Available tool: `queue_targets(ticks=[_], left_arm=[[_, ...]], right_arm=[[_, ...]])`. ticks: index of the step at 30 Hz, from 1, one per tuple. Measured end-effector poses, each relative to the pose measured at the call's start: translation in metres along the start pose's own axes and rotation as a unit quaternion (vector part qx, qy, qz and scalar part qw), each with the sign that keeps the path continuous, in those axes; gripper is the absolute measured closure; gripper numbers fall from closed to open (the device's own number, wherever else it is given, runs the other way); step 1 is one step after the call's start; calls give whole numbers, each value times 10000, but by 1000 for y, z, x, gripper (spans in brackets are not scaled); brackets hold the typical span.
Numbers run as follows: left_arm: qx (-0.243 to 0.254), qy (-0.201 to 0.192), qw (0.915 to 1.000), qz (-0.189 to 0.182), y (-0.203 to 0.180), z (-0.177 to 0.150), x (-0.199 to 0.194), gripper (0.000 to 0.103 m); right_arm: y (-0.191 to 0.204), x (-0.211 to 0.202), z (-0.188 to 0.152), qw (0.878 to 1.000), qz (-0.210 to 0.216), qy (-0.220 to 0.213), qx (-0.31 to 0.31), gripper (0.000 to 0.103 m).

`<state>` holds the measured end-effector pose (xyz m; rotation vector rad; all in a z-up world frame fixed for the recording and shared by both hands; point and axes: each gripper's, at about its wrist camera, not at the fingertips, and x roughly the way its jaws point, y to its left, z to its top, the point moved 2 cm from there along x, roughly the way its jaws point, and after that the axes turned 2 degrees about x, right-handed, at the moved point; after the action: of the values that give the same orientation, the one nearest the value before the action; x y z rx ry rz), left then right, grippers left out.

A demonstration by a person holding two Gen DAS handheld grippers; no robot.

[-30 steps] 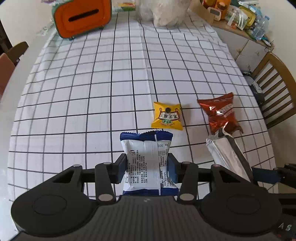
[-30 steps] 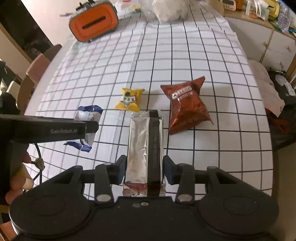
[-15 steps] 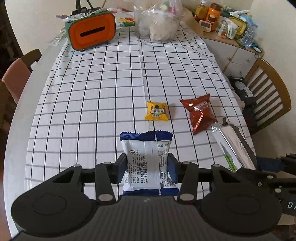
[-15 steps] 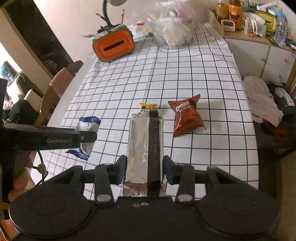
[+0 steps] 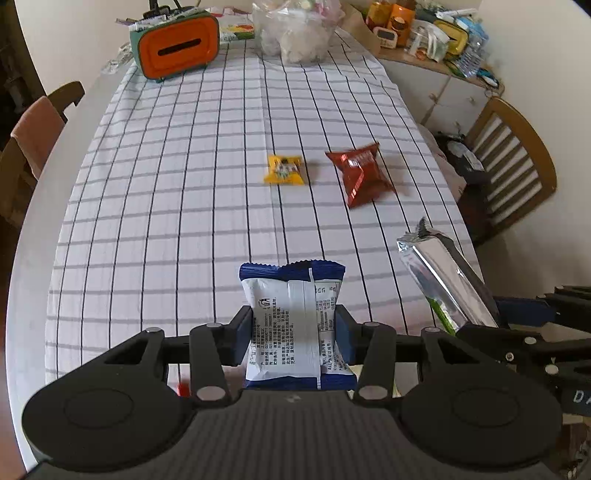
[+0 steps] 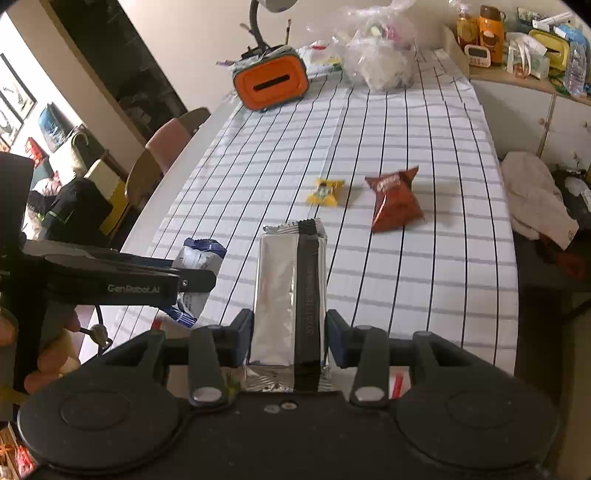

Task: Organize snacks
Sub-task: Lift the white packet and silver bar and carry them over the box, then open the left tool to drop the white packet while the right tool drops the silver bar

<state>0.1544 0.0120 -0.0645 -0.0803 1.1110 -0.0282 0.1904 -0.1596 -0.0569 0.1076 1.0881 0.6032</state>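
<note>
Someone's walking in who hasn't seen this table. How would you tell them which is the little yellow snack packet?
Start at the checked tablecloth on the long table, and look to its middle, where two packets lie loose. The yellow packet is the left one, beside the red bag but not touching it. It is smaller, flatter and squarer than that puffy red bag.

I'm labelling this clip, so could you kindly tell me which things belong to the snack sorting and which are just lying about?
Job: blue-and-white packet in left tongs; silver packet in right tongs; yellow packet; red packet.

Lying about: orange box; plastic bag; chairs.
</note>
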Motion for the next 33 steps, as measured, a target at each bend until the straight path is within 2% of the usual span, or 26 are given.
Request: queue_targets(ticks=[9,17,25,33], left_arm=[[-25,327,9994,-73,-13,-50,0,57],[12,400,9992,5,-24,-83,3,57],[171,798,9962,312,-34,-101,29,57],[358,1152,9917,440,-44,-108,50,57]], right_arm=[[-4,0,-45,9996,48,270,67,61],[3,-3,-81,9992,41,376,-121,61],[7,15,-106,9971,-257,640,-313,61],[10,33,-121,9954,-400,767,-417,61]])
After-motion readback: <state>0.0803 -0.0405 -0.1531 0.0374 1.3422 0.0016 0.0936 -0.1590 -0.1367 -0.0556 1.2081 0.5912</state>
